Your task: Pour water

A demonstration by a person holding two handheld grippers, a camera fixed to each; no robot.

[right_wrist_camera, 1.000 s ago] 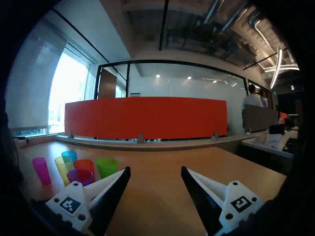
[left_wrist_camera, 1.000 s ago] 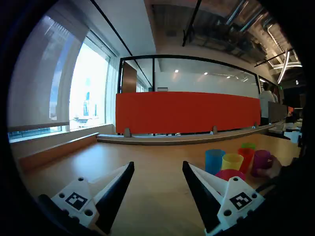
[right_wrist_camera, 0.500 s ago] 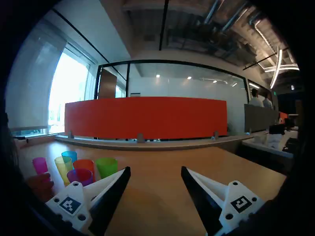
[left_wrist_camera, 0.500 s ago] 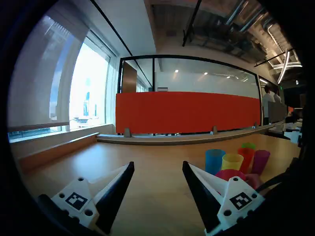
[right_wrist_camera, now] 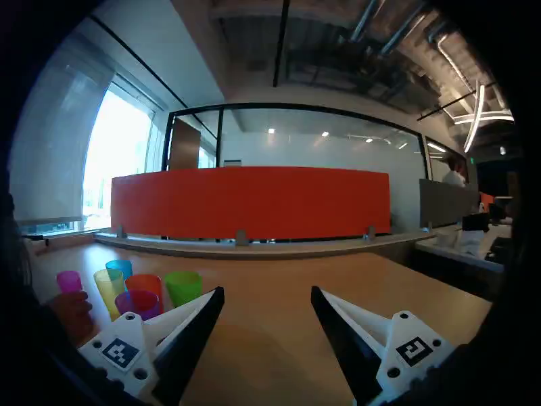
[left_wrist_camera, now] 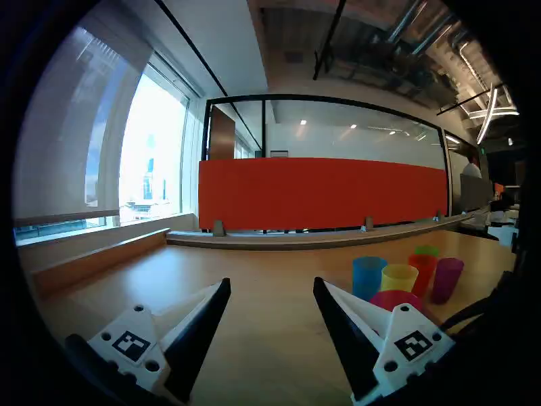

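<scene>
Left hand-held gripper (left_wrist_camera: 270, 283) and right hand-held gripper (right_wrist_camera: 267, 291) both spread wide, empty, over desk (left_wrist_camera: 203, 264). Cups (left_wrist_camera: 399, 277) clustered on desk beside them; in right gripper view, hand (right_wrist_camera: 71, 311) just by magenta cup (right_wrist_camera: 69, 281).

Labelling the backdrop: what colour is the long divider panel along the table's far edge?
The divider panel is plain orange-red, clearest in the right gripper view.

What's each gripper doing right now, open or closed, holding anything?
Left gripper: open, holding nothing.
Right gripper: open, holding nothing.
</scene>
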